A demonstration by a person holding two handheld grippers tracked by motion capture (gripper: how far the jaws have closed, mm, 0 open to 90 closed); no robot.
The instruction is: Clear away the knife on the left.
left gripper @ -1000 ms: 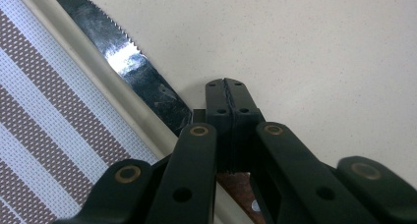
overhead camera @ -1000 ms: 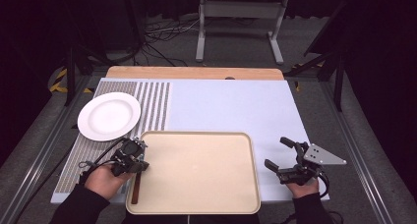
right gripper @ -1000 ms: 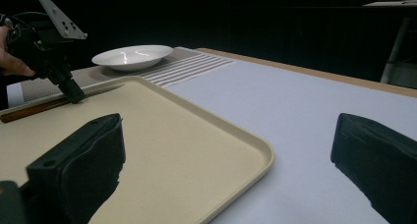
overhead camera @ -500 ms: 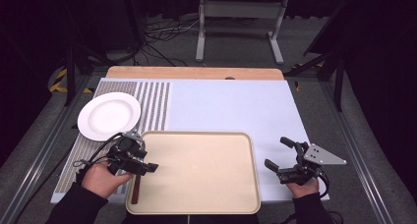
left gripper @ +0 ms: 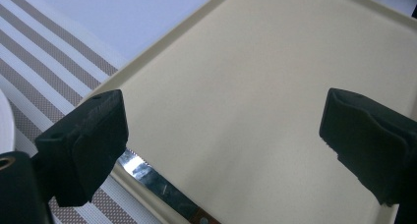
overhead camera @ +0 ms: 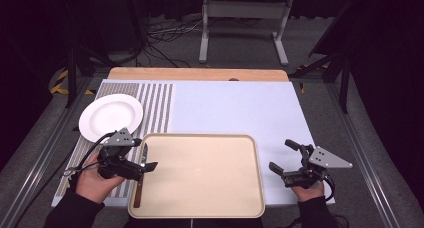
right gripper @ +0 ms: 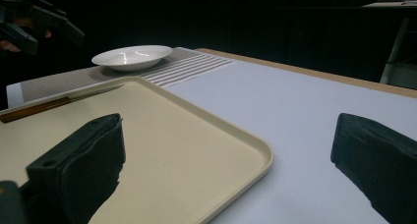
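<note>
Beige plastic makes up the tray point(overhead camera: 200, 175), which sits at the near edge of the worktop, and the knife point(overhead camera: 139, 175) lies along the tray's left rim, brown handle toward the near edge, blade pointing away. In the left gripper view the serrated blade point(left gripper: 147, 177) lies just inside that rim, below and beside the left-hand jaw, touching neither jaw. The left gripper point(overhead camera: 148, 164) hangs over the tray's left rim just above the knife; its jaws have just been opening and stand wide with only bare tray between them. Well apart, the right gripper point(overhead camera: 286, 157) rests on the white mat just off the tray's right edge, jaws also wide and holding nothing. A white plate point(overhead camera: 110, 117) sits on the striped mat point(overhead camera: 155, 105) beyond the tray's far left corner.
</note>
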